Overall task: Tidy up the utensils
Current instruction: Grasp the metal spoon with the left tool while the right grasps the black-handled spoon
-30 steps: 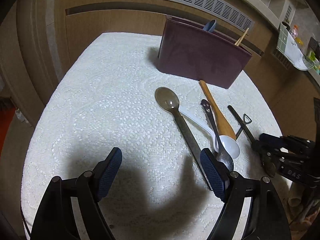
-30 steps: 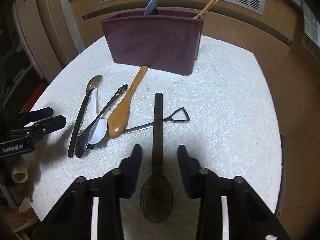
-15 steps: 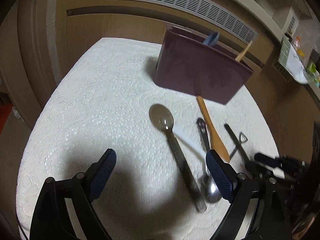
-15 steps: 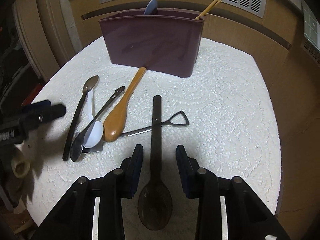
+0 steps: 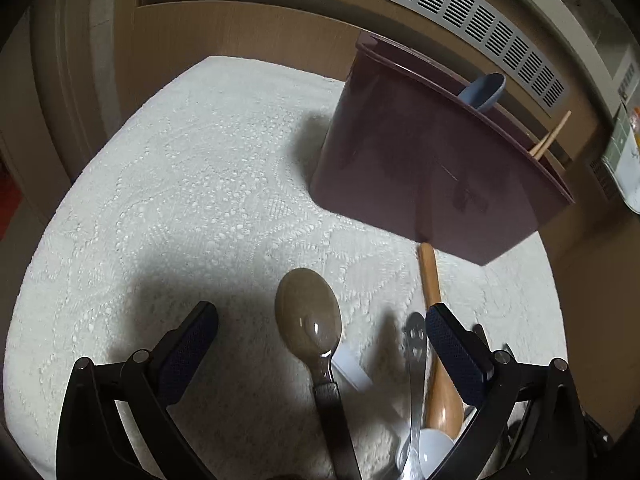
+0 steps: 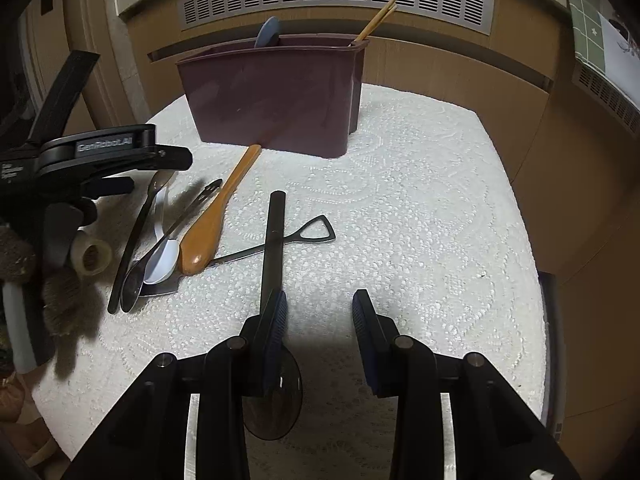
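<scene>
The left gripper (image 5: 320,332) had slid over the brown spoon (image 5: 310,320) — jaws just widened, empty — apparently ready to grasp; right gripper (image 6: 318,316) narrow, empty.

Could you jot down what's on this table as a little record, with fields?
Surface: white lace tablecloth
Holder: maroon holder with blue spoon and chopsticks inside
Loose: wooden spoon, white spoon, brown spoon, others
Left gripper: fingers wide, just been opening; brown spoon below between them, ungripped
Right gripper: fingers apart, holding nothing
</scene>
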Available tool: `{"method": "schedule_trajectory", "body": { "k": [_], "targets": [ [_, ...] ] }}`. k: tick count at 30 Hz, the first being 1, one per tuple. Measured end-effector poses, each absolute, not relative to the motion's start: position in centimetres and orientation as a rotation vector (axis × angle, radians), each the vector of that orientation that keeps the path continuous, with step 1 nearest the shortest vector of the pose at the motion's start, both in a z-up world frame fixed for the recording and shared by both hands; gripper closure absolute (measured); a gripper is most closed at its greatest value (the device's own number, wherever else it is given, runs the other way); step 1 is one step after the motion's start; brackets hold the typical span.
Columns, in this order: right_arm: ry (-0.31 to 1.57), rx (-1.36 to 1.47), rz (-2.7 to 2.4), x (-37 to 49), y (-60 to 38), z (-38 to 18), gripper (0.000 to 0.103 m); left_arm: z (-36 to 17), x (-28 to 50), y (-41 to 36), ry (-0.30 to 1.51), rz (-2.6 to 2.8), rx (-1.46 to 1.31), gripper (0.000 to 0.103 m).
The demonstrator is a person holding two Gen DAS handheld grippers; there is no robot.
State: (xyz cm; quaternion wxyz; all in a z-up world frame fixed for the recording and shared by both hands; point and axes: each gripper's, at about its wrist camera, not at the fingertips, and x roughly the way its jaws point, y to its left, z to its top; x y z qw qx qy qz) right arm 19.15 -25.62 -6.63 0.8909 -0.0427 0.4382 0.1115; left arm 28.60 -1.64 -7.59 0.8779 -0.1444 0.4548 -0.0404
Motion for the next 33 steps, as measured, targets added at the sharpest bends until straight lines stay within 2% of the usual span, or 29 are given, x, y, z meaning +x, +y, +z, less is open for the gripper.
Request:
{"method": "schedule_trajectory", "body": {
  "k": [17,23,24,26,30,31,32,33],
  "targets": [
    [0.864,-0.043,0.26,18.5,-26.2,-6.1,0.07,-8.5,29.2,-4.3,1.065,-0.074,-0.064,0.0],
    [0.851,-0.048,0.26,18.2,-26.1,-6.1,0.07,-8.1,29.7,-4.0,1.083,-0.064,-0.146,0.002],
    [0.851,-0.048,0.26,18.2,-26.2,-6.1,0.07,-7.9,29.7,-3.7,1.08,-0.069,-0.187,0.005],
    [0.855,-0.044,0.26,18.3,-26.2,-6.2,0.07,-7.5,29.8,-3.8,1.062,-0.088,-0.202,0.024],
    [0.855,-0.046,0.258,18.4,-26.1,-6.2,0.07,-7.6,30.4,-5.5,1.051,-0.08,-0.095,0.033],
    [0.856,-0.048,0.255,18.4,-26.1,-6.1,0.07,-7.5,30.5,-5.9,1.034,-0.075,-0.06,0.044],
    [0.861,-0.05,0.253,18.4,-26.1,-6.1,0.07,-7.5,30.4,-6.3,1.019,-0.079,-0.032,0.062],
    [0.87,-0.05,0.254,18.5,-26.0,-6.1,0.07,-7.4,30.3,-6.5,1.008,-0.087,-0.014,0.069]
  ]
}}
